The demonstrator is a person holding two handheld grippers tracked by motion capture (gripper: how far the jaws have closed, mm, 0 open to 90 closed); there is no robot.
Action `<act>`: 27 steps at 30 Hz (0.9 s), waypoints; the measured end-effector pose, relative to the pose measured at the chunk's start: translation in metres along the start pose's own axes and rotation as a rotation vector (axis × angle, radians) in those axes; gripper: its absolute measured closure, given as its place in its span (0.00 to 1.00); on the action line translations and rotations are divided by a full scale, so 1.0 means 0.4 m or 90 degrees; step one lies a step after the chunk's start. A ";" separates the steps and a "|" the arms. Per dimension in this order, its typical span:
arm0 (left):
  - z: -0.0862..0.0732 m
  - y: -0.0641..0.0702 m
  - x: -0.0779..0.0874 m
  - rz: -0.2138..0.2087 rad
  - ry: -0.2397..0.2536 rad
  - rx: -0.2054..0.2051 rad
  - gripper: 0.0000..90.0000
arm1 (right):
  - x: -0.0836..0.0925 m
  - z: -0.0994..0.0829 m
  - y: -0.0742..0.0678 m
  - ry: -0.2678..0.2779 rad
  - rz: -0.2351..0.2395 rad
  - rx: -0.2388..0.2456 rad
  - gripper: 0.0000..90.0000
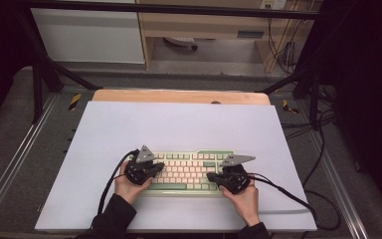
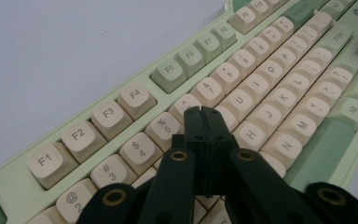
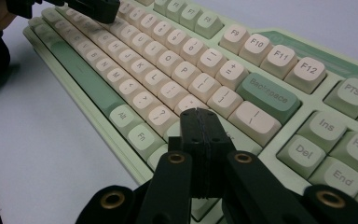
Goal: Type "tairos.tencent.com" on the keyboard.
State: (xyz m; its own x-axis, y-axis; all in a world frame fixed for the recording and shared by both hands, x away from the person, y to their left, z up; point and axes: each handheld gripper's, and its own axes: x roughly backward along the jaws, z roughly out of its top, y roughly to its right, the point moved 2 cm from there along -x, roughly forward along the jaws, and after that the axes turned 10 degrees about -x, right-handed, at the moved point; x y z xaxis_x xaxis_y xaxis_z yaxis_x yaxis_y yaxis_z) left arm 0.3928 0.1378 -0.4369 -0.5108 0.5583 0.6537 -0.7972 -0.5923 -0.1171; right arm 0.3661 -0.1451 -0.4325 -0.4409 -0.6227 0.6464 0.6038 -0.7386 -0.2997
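Hovering over the keyboard (image 1: 186, 172), each clenched hand-held gripper (left (image 2: 204, 116), right (image 3: 199, 119)) grasps nothing; likely typing, the next press needs one key beneath its tip.

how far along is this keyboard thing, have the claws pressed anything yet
Done: both shut claws are brought over the keyboard. In hand: the left claw is poised over the number row, the right claw near Backspace. Left: whether any key has been pressed cannot be told.
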 end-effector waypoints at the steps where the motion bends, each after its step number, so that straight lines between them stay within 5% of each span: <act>1: 0.000 0.001 -0.002 0.000 -0.001 0.000 1.00 | 0.000 0.000 0.000 0.000 0.000 0.001 1.00; 27: -0.004 0.007 0.006 -0.002 0.008 -0.011 1.00 | 0.011 0.002 0.004 0.011 -0.002 0.000 1.00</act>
State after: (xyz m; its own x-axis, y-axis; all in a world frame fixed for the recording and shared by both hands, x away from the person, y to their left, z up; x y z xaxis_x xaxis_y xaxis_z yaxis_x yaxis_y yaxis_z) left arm 0.3888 0.1383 -0.4369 -0.5123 0.5679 0.6443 -0.8041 -0.5806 -0.1276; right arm 0.3659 -0.1488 -0.4297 -0.4540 -0.6241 0.6359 0.6025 -0.7408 -0.2969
